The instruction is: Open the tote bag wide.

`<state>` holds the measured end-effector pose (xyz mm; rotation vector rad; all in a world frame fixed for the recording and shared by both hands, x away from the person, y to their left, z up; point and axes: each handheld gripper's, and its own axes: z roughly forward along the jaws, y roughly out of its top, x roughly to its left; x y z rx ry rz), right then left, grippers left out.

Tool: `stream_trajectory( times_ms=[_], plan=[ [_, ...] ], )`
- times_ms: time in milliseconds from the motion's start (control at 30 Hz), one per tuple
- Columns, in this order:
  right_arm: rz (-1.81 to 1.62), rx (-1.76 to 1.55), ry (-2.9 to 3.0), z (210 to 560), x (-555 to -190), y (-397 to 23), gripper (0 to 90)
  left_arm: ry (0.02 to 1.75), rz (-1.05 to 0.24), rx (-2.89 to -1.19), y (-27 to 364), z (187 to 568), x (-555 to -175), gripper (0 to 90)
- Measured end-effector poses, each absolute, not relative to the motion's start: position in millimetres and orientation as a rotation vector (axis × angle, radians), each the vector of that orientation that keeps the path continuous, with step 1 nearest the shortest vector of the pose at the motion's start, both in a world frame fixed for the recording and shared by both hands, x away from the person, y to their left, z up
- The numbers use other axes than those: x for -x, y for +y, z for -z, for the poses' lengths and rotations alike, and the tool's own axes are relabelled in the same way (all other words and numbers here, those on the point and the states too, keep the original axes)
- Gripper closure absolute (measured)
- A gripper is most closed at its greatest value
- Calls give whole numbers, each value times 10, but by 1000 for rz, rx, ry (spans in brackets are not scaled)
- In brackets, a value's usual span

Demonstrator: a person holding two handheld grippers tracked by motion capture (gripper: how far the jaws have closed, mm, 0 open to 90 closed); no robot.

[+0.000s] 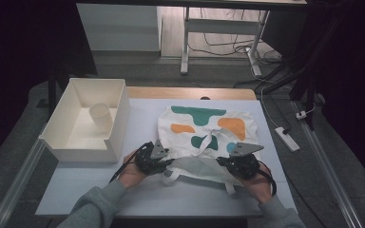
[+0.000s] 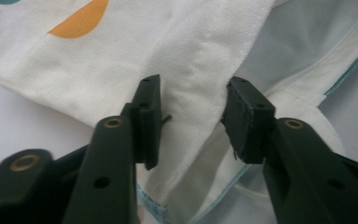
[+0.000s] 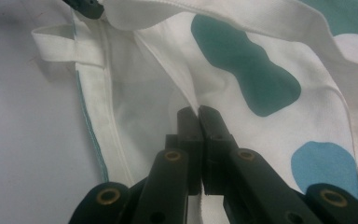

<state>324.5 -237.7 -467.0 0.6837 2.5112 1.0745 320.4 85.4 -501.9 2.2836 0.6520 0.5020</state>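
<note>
A white tote bag (image 1: pixel 204 126) printed with teal, orange and blue patches lies flat on the white table (image 1: pixel 138 192), its opening towards the person. My left gripper (image 1: pixel 168 165) is at the bag's near left corner. In the left gripper view it (image 2: pixel 193 100) is open, its jaws on either side of a fold of the bag's cloth (image 2: pixel 191 42). My right gripper (image 1: pixel 222 162) is at the near right of the opening. It (image 3: pixel 199 114) is shut on the upper layer of cloth (image 3: pixel 307 126) at the rim. A handle strap (image 3: pixel 56 39) lies to the left.
A white open box (image 1: pixel 119 118) stands at the table's left, with a paper cup (image 1: pixel 100 116) upright inside it. On the floor to the right of the table lies a power strip (image 1: pixel 287 138) with cables. Bare tabletop lies in front of the bag and to its left.
</note>
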Motion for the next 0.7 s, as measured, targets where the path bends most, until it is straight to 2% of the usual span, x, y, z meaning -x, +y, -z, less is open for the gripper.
stream_trajectory(
  times_ms=[33, 67, 100, 133, 167, 533, 700],
  plan=[
    [-1074, -684, 2511, 4670, -3245, -2377, 883, 652, -500, -2280, 862, 5020, -3209, 590],
    [-1075, -679, 2509, 4669, -3245, -2372, 884, 647, -494, -2274, 871, 5014, -3211, 629],
    [-1075, -674, 2510, 4667, -3241, -2363, 884, 644, -494, -2271, 877, 5004, -3210, 751],
    [-1075, -674, 2510, 4667, -3241, -2363, 884, 636, -487, -2268, 882, 4995, -3209, 751],
    [-1068, -661, 2508, 4665, -3233, -2350, 883, 638, -490, -2268, 882, 4990, -3209, 849],
    [-1063, -617, 2503, 4621, -3185, -2313, 884, 637, -482, -2259, 943, 4943, -3177, 879],
    [-1072, -612, 2503, 4612, -3171, -2305, 885, 648, -436, -2237, 986, 4920, -3175, 881]
  ],
)
